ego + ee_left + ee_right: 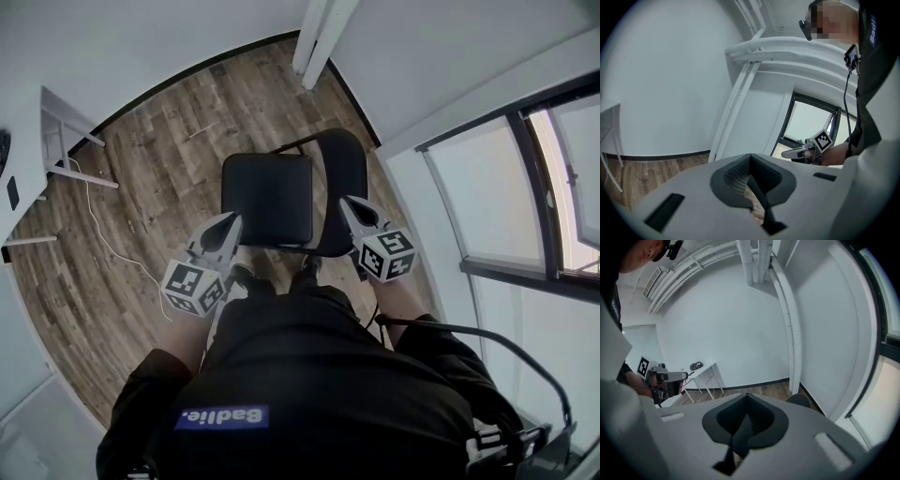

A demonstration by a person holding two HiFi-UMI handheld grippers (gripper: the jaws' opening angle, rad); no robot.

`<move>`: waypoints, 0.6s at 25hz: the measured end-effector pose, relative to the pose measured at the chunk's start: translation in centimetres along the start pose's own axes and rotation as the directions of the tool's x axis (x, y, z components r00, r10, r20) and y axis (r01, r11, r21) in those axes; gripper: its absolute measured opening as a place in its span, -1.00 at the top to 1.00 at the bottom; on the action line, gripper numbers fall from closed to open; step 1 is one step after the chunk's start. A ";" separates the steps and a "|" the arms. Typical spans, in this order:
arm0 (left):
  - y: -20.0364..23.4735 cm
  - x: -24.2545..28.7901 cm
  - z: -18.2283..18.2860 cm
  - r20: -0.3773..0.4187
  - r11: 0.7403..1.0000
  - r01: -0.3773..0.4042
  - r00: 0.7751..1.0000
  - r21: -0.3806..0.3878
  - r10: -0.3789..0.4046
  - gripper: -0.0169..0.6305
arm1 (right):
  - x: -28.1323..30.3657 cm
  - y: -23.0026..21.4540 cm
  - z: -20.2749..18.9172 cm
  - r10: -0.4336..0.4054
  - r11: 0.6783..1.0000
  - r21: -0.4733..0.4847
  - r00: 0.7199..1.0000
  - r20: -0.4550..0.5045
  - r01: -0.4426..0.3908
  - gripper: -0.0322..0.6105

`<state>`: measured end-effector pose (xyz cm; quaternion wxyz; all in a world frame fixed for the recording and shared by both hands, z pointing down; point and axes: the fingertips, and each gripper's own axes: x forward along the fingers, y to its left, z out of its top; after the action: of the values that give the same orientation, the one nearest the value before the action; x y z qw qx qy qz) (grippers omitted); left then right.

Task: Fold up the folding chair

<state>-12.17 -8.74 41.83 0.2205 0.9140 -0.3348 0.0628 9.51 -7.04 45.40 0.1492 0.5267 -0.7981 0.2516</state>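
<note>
The room has a wooden floor (141, 244) and white walls. A large window (506, 197) with a dark frame takes up the right side of the head view. The person (319, 403), in black clothing, fills the lower part of that view and looks down over both arms.

The folding chair (281, 202) stands on the floor directly in front of the person, near the corner under the window. It is unfolded: the black seat (267, 197) lies flat, and the black backrest (345, 173) shows at the seat's right side in the head view. The rounded top of the backrest also appears low in the right gripper view, near the wall.

A white table (37, 131) stands well apart from the chair, at the left edge of the head view.

The left gripper (229, 223) is just beside the near left corner of the seat. Whether it touches the seat cannot be told. Its own view shows the jaws pressed together with nothing between them. The right gripper (350, 203) is over the near right part of the chair, in front of the backrest, and contact cannot be told there either. Its jaws are also clenched together and hold nothing. Each gripper carries its cube with square markers toward the person.

A thin white cable (103, 234) lies loose on the floor, from the table side toward the person.
</note>
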 end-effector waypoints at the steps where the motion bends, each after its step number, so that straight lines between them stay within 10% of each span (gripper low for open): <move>1: 0.4 0.7 -0.5 -0.013 1.000 -0.005 1.000 -0.011 0.005 0.95 | 0.2 -0.9 -0.2 -0.008 1.000 0.006 1.000 -0.009 0.008 0.91; 15: 3.0 7.9 -8.7 -0.153 0.986 -0.151 0.978 -0.072 0.138 0.94 | 1.8 -11.6 -5.3 0.003 0.999 0.054 0.990 -0.142 0.004 0.84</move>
<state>-7.69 -11.53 52.76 0.2775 0.8700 -0.3855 0.1322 19.25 -9.10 53.56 0.1913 0.5115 -0.7783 0.3099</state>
